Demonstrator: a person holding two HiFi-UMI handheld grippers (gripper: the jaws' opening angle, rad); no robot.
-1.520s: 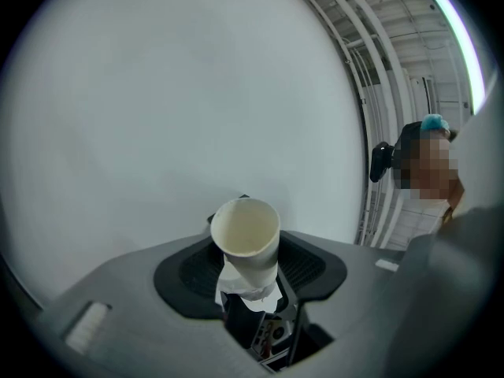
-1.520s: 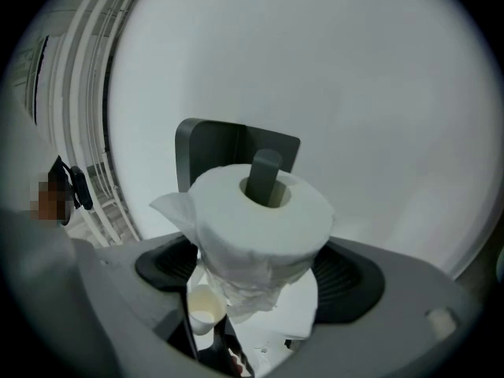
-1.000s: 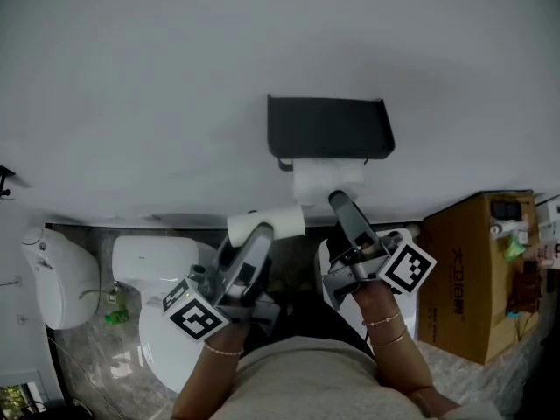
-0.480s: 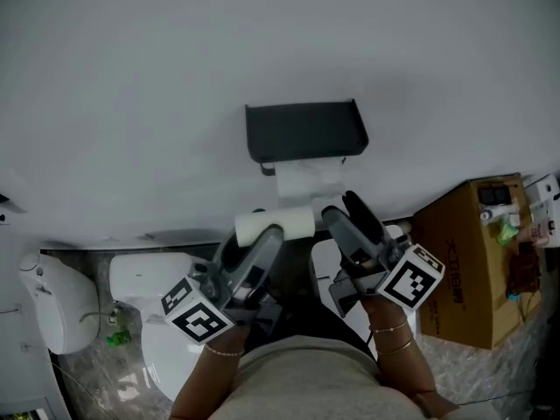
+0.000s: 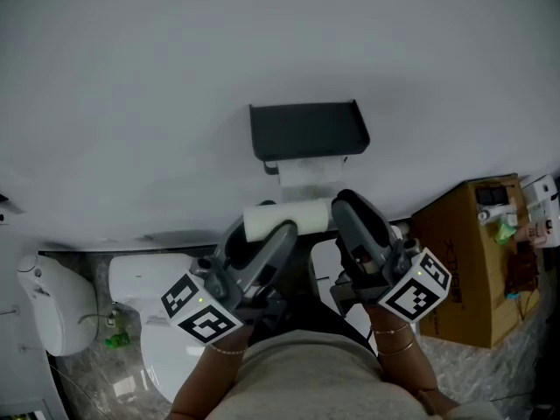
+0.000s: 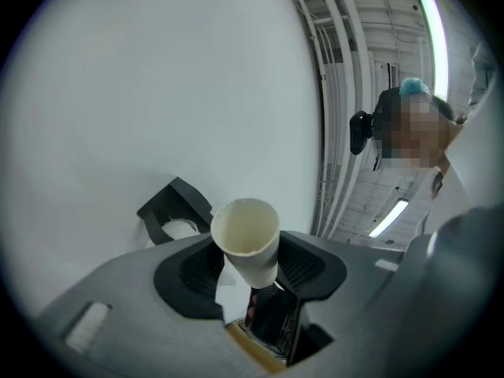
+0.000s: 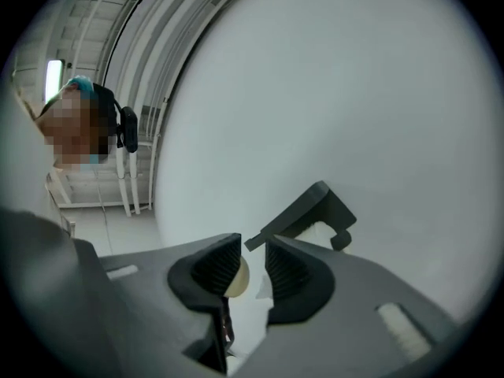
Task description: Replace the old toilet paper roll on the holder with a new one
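Both have risen: left tool (image 5: 275, 231) clamps the roll (image 5: 304, 213); right tool (image 5: 345, 205), jaws just narrowed, holds nothing.

Black holder (image 5: 309, 129) is wall-mounted, with paper (image 5: 306, 175) hanging beneath. At its 6 o'clock, the left gripper (image 5: 267, 234) clamps a white roll (image 5: 302, 213). The right gripper (image 5: 350, 208), at the roll's 3 o'clock, has jaws that have just been closing, with nothing between them. Cardboard box (image 5: 477, 261) is at 4 o'clock.

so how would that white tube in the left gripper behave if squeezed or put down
The tube looks thin-walled and hollow, so probably light and easily crushed if the left gripper squeezes harder. Being round, it would likely roll if laid down.
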